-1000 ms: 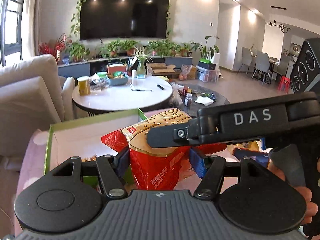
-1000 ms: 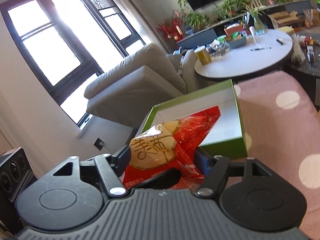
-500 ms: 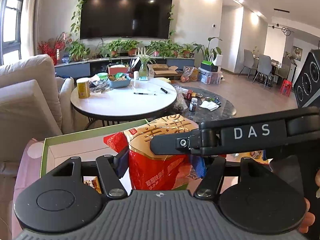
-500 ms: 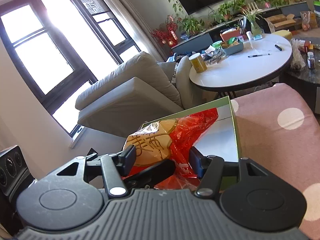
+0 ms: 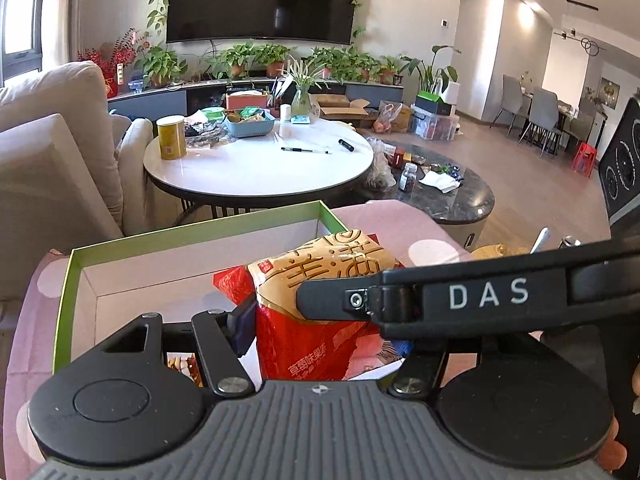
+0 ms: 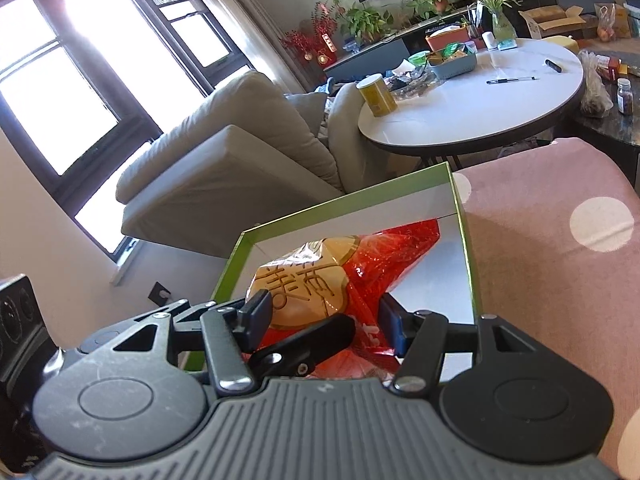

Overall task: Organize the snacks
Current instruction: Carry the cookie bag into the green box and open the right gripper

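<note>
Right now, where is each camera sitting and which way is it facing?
Left wrist: sits on the left gripper, facing the wall television and round white table; the right gripper crosses in front.
Right wrist: sits on the right gripper, facing the beige sofa and windows.
Shared: red-and-gold snack bag over the green-rimmed box, white table.

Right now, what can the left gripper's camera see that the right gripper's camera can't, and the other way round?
Only the left wrist view shows the dining chairs far off, the whole wall TV, and the right gripper's arm marked DAS crossing the bag.

Only the right wrist view shows the big bright windows.

Both show the red and gold snack bag held over the green-rimmed box, the white round table, the yellow can and the beige sofa.
</note>
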